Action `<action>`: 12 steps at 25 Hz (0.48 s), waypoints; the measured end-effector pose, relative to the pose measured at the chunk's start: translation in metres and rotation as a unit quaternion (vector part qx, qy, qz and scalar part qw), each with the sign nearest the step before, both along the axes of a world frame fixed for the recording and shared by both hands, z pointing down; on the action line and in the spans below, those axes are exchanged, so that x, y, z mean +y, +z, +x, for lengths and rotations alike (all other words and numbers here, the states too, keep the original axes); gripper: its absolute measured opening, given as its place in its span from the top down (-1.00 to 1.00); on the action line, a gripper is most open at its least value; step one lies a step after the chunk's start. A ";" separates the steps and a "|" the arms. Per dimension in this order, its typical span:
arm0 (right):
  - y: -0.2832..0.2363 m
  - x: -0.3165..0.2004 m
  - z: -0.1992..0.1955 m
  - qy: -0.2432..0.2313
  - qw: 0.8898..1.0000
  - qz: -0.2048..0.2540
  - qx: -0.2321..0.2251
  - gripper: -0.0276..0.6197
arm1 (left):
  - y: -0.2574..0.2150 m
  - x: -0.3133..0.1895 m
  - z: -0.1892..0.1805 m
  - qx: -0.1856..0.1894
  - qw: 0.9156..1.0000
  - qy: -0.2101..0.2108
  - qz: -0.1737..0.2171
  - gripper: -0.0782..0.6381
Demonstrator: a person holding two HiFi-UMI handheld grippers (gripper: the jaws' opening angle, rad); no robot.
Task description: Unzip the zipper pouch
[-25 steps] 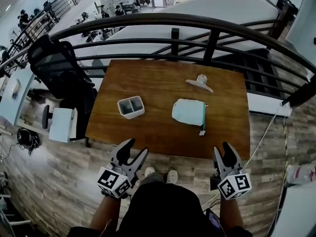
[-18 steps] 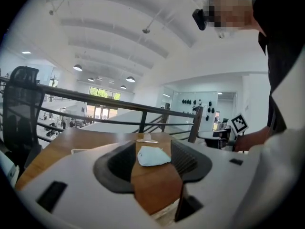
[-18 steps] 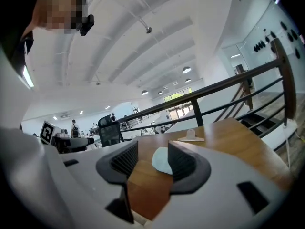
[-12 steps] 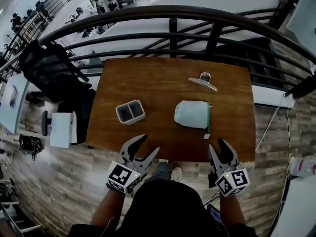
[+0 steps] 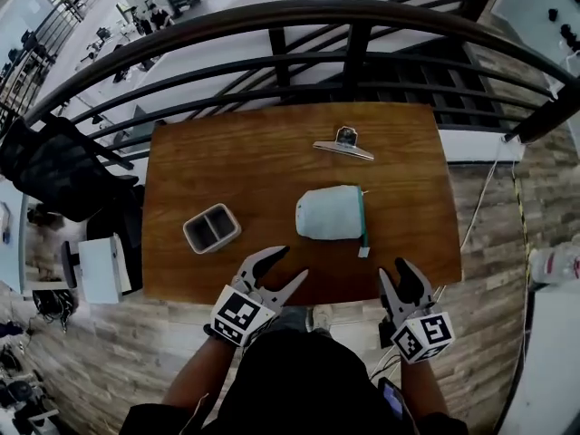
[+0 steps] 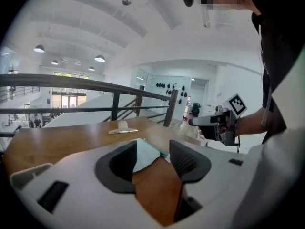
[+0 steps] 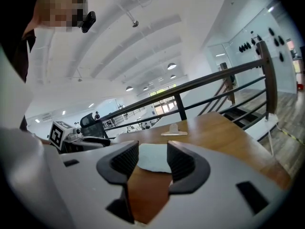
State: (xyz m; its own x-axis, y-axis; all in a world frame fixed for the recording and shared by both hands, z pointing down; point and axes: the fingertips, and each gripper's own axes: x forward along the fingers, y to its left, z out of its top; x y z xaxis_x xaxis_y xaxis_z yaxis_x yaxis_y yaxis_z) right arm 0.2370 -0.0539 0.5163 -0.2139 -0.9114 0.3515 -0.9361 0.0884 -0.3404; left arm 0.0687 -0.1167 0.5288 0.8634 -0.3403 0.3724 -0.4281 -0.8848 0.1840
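Observation:
A pale mint zipper pouch [image 5: 330, 214] lies on the brown wooden table [image 5: 272, 170], its green zipper edge along the right side with the pull tab [image 5: 362, 251] at the near end. The pouch [image 6: 145, 152] shows beyond the left jaws and the pouch [image 7: 153, 158] beyond the right jaws. My left gripper [image 5: 280, 269] hovers at the table's near edge, left of the pouch, its jaws closing with nothing between them. My right gripper [image 5: 401, 278] is off the near edge, right of the pouch, open and empty.
A grey two-compartment box [image 5: 211, 228] sits on the table's left part. A metal binder clip [image 5: 343, 145] lies at the back. A dark railing [image 5: 299, 16] curves behind the table. A black office chair [image 5: 54, 166] stands to the left.
Both grippers have moved forward toward the table's near edge. The head view has shifted, so the table and pouch sit lower left in the frame. The left jaws have narrowed slightly.

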 end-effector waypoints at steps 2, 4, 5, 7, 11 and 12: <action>0.006 0.001 0.005 0.013 1.000 -0.012 0.001 0.35 | 0.008 -0.008 0.008 -0.006 1.000 0.013 -0.010 0.17; 0.013 -0.002 0.009 0.020 1.000 -0.022 0.004 0.35 | 0.013 -0.017 0.013 -0.011 1.000 0.025 -0.015 0.17; 0.018 -0.004 0.010 0.022 0.999 -0.028 0.006 0.36 | 0.015 -0.021 0.015 -0.012 0.999 0.028 -0.017 0.17; 0.030 -0.011 0.010 0.024 0.999 -0.041 0.014 0.36 | 0.015 -0.027 0.015 -0.012 0.999 0.031 -0.021 0.17; 0.061 -0.030 0.009 0.022 0.997 -0.072 0.030 0.36 | 0.016 -0.033 0.010 -0.013 0.999 0.035 -0.028 0.17; 0.069 -0.038 0.009 0.021 0.996 -0.079 0.034 0.36 | 0.016 -0.035 0.006 -0.013 0.999 0.032 -0.029 0.17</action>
State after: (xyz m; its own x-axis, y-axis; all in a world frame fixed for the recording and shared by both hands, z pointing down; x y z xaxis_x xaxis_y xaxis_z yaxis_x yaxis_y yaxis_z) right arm 0.2456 -0.0917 0.5856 -0.1483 -0.8513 0.5033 -0.9591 -0.0003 -0.2831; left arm 0.0751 -0.1518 0.5450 0.8726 -0.2619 0.4124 -0.3763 -0.8986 0.2256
